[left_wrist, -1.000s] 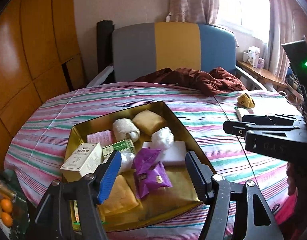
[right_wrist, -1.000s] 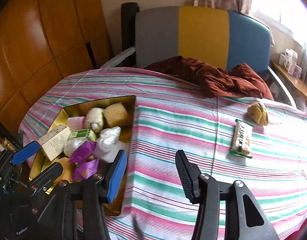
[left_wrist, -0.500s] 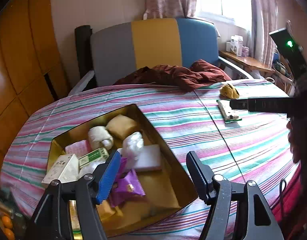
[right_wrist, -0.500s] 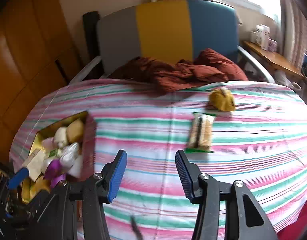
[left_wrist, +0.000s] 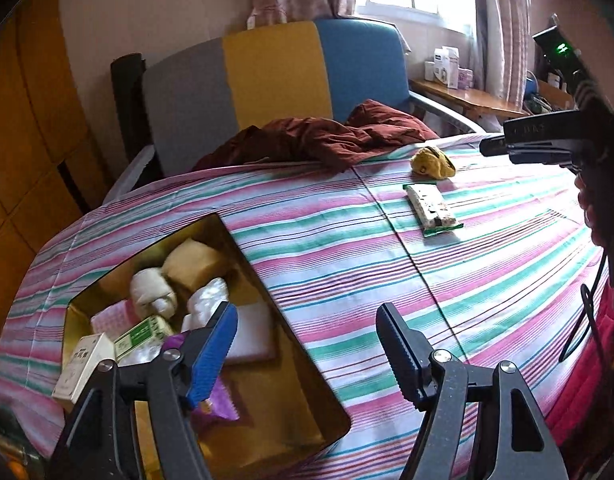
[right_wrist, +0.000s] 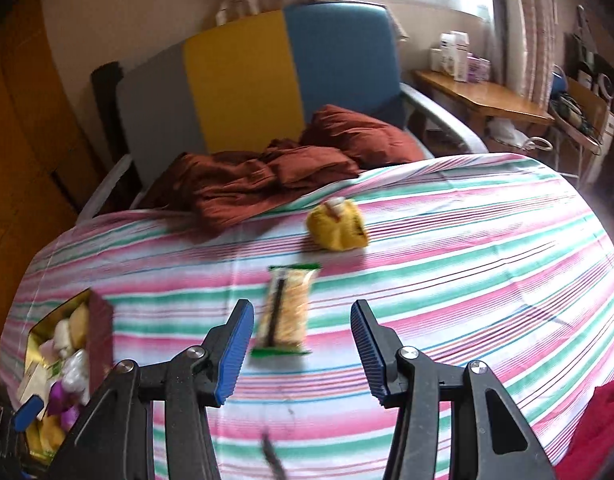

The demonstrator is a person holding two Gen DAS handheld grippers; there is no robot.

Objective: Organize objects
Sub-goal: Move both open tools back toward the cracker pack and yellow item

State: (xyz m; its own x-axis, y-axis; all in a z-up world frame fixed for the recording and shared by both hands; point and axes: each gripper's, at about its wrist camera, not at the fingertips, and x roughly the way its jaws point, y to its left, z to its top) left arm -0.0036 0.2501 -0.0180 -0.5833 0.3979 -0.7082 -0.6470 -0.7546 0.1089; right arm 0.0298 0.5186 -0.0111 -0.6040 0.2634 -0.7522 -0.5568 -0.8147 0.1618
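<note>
Right tool: the right tool (right_wrist: 303,344), black with blue ribbed pads, stands partly open with nothing between its pads; its jaws have just been opening a little.
Right tool's target: a flat snack bar in a clear wrapper with green ends (right_wrist: 285,312) lies just ahead of it at lower centre of the right wrist view, apart from both pads.
Left tool: the left tool (left_wrist: 307,344) is about half open and empty; its jaws have just been opening, and it hangs at the near right edge of the gold metal tin (left_wrist: 303,356).
Loose things: beyond the bar, upper centre, sits a crumpled yellow packet (right_wrist: 339,226) on the striped pink, green and white tablecloth (right_wrist: 467,264).
Tin: at lower left, already packed with small boxes, white wrapped pieces and purple packets.
Step in hand: I'd say reaching for the snack bar, not yet grasped.
Next move: probably lower the right tool astride the bar's narrow width, close, then carry it to the tin.
</note>
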